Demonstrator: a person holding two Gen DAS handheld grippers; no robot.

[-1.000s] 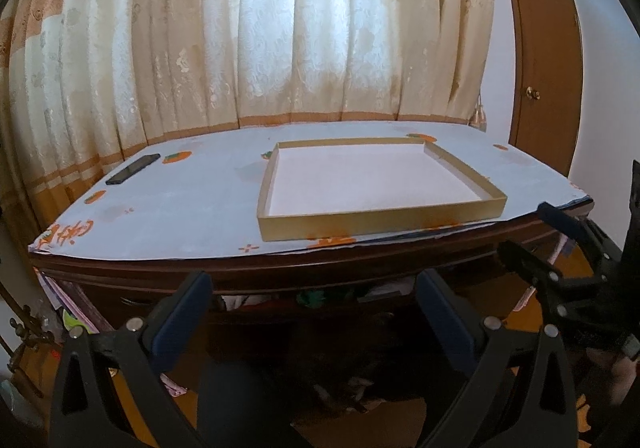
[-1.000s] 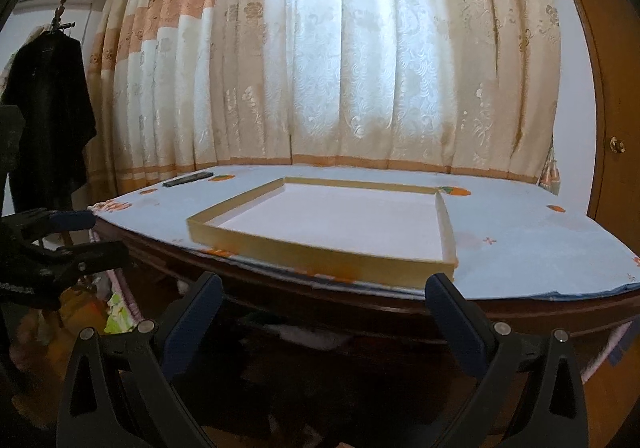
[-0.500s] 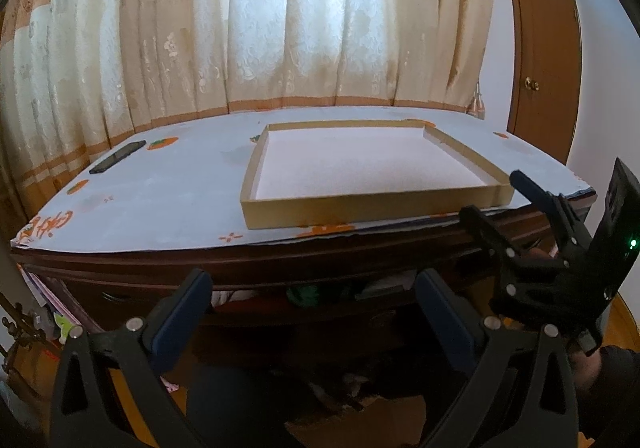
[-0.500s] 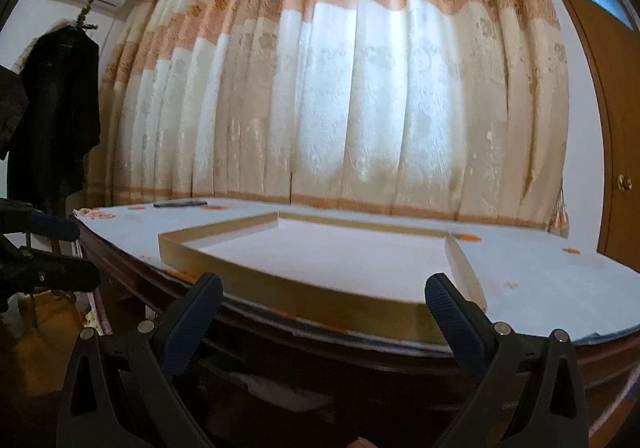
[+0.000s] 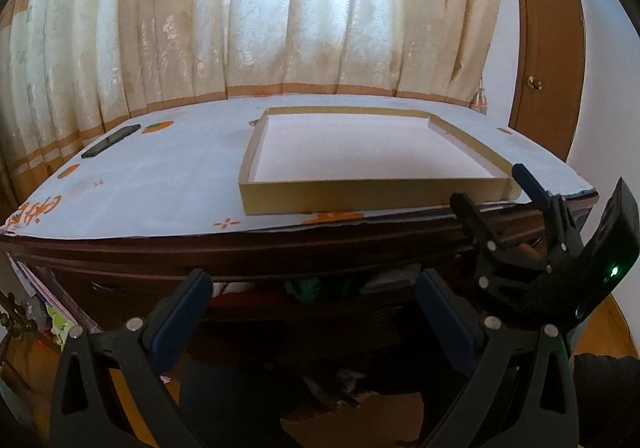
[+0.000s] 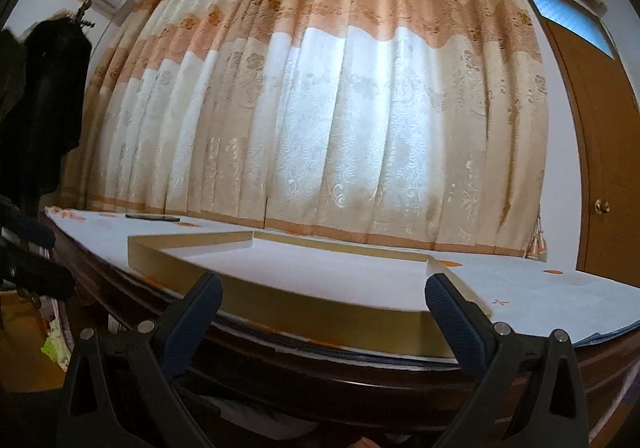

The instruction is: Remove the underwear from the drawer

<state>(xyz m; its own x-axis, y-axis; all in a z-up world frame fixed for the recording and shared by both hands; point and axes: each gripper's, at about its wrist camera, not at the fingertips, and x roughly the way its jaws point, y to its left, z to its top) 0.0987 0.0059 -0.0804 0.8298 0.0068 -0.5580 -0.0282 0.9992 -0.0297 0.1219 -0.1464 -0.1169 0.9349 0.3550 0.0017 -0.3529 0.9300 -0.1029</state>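
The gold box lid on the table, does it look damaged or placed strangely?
The gold box lid lies flat, but its right wall looks split at the far corner. Its front edge sits near the table edge.

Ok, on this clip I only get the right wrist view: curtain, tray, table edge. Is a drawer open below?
Observer: Yes. The left wrist view shows a drawer open under the table, with white, red and green cloth inside.
Operator: Where does the right gripper sit?
Observer: The right gripper is by the table's front right corner, up at tabletop level, above the drawer.
Operator: And the left one?
Observer: The left gripper is open and empty, pointed at the drawer opening but not yet inside it.
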